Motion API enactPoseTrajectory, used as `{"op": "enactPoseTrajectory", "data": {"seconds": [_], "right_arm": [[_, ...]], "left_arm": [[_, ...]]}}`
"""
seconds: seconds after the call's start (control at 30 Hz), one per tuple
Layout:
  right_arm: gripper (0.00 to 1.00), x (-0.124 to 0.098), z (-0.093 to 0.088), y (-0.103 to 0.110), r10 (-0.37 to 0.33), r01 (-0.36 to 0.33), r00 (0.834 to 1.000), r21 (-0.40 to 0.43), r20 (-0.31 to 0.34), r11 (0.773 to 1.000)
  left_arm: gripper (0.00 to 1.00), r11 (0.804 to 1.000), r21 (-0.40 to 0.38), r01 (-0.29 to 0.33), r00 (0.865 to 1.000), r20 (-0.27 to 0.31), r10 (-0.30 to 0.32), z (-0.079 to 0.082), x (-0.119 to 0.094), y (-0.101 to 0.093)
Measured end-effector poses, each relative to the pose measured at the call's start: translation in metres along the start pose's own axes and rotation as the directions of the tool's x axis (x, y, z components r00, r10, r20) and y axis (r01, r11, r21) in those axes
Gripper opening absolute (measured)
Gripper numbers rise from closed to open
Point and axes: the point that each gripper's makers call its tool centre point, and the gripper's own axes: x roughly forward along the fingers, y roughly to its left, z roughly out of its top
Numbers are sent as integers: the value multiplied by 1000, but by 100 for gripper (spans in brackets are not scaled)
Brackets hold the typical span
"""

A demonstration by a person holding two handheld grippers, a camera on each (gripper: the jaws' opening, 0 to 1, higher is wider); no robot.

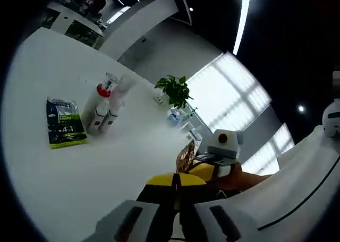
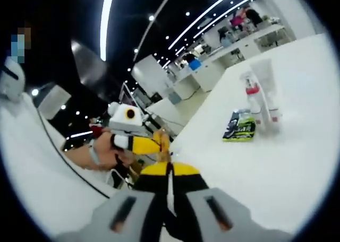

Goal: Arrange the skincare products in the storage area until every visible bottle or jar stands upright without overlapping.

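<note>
Bottles [image 1: 103,110] upright beside green pouch [image 1: 65,123] (plant [image 1: 174,90] behind) on table [image 1: 48,189]

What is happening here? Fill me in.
A person holds a gripper in each hand, both raised off the white table and neither touching anything. The left gripper and right gripper each show yellow between their jaws. On the table, a spray bottle and a tube sit side by side next to a green packet. A potted plant stands further back. Arranging has not visibly started.

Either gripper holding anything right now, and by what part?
Nothing held: left gripper and right gripper are both shut and empty, away from the bottles.
</note>
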Motion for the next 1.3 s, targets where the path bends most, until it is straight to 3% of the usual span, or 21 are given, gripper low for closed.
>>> {"op": "enactPoseTrajectory", "data": {"seconds": [0.13, 0.33, 0.5, 0.57, 0.73, 0.83, 0.9, 1.07, 1.17, 1.2, 1.3], "right_arm": [[11, 5, -6, 5, -9, 8, 1000, -28, -15, 1000], [14, 9, -5, 12, -14, 12, 1000, -87, -25, 996], [1, 14, -5, 15, 19, -24, 998, -96, -54, 995], [1, 18, -5, 20, 34, -42, 998, -128, -61, 991], [1, 21, 3, 18, 42, -45, 998, -67, -48, 997], [7, 20, 11, 14, 15, -16, 1000, -45, -15, 999], [1, 18, 15, 12, 15, -16, 1000, -48, -16, 999], [0, 13, 22, 6, 30, -32, 999, -60, -34, 998], [0, 12, 31, 3, 73, -73, 997, -6, 10, 997], [0, 13, 40, 4, 112, -117, 991, 63, 69, 991], [0, 15, 49, -2, 136, -150, 984, 123, 117, 981]], "left_arm": [[0, 1000, 2, 24, 999, -24, -24, -8, 2, -6], [0, 1000, 2, 22, 999, -47, -22, -18, 1, -8], [0, 1000, 10, 15, 998, -54, -14, -22, -2, -5], [0, 1000, 1, 5, 999, -43, -5, -20, -5, -2], [0, 1000, 3, 14, 1000, -6, -14, -13, -9, -3], [0, 1000, -13, 28, 1000, -4, -28, -8, -10, -3], [0, 999, -17, 29, 1000, -2, -29, -4, -8, -1], [1, 999, -28, 25, 1000, 0, -25, 1, -1, 2], [3, 1000, -13, 4, 999, 33, -4, 7, 2, 5], [4, 1000, -29, 2, 1000, 18, -1, 5, 4, 5], [5, 998, -63, -18, 1000, -10, 17, -1, 6, 6]]}}
